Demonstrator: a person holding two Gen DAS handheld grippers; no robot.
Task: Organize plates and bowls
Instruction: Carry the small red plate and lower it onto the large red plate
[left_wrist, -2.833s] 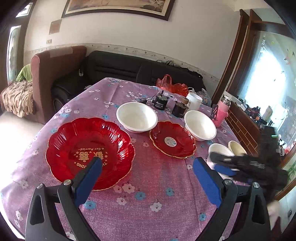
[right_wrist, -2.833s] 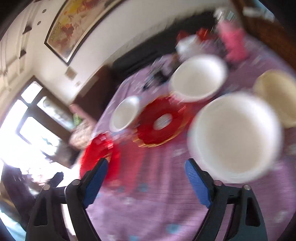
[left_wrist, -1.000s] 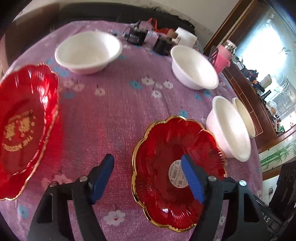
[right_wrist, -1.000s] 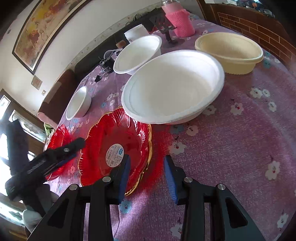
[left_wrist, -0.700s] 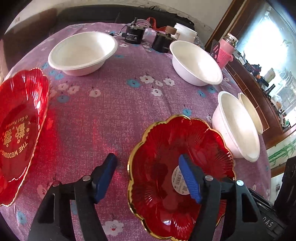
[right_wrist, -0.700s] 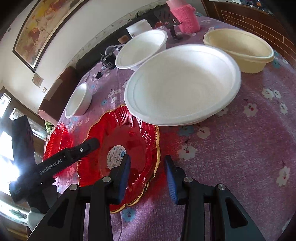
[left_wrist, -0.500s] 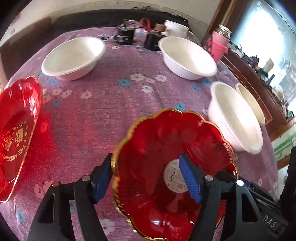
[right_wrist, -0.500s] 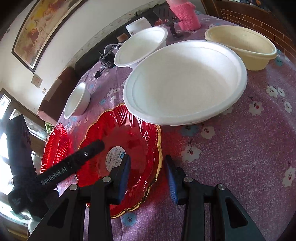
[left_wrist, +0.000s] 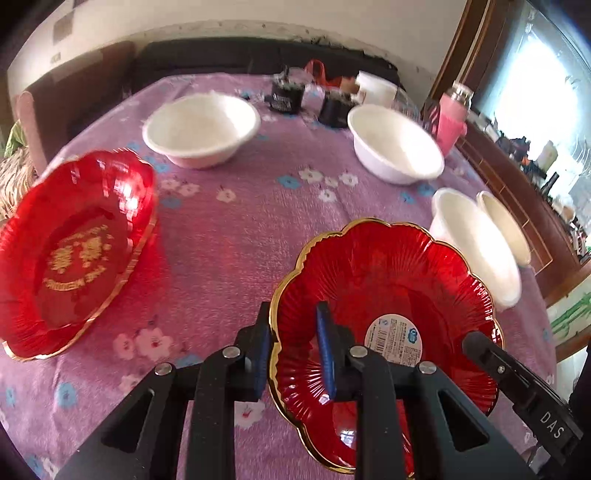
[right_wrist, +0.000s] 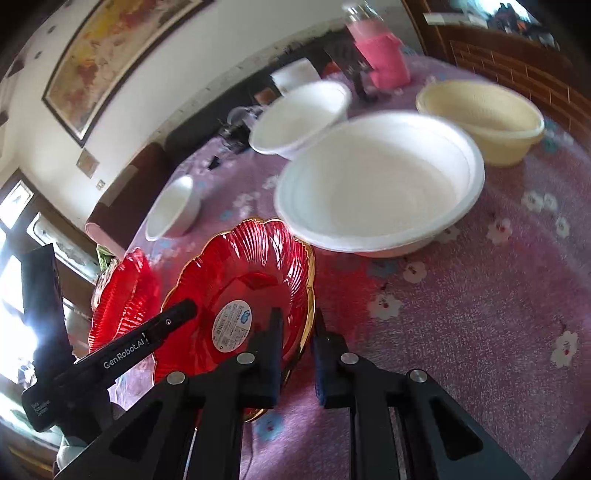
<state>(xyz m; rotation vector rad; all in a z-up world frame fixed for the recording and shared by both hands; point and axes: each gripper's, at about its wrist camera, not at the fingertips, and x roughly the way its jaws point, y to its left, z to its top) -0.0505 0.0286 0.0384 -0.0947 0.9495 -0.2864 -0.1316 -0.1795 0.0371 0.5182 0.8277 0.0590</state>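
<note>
A small red plate with a gold rim and a white sticker (left_wrist: 384, 295) is held tilted above the purple flowered tablecloth (left_wrist: 229, 236). My left gripper (left_wrist: 293, 350) is shut on its near-left rim. My right gripper (right_wrist: 297, 347) is shut on the opposite rim of the same plate (right_wrist: 240, 280). A large red plate with gold lettering (left_wrist: 74, 247) lies to the left; it also shows in the right wrist view (right_wrist: 123, 291). Several white bowls sit on the table (left_wrist: 201, 129) (left_wrist: 395, 153) (right_wrist: 380, 181).
A cream bowl (right_wrist: 480, 118) sits beside the big white bowl at the table's right edge. A pink bottle (left_wrist: 452, 118), black jars (left_wrist: 286, 96) and a white cup (left_wrist: 376, 88) stand at the far end. A sofa and armchair lie beyond the table.
My left gripper has shut on the small red plate's rim. The plate has been lifted and tilted, with both grippers holding it. The views have shifted back from the table.
</note>
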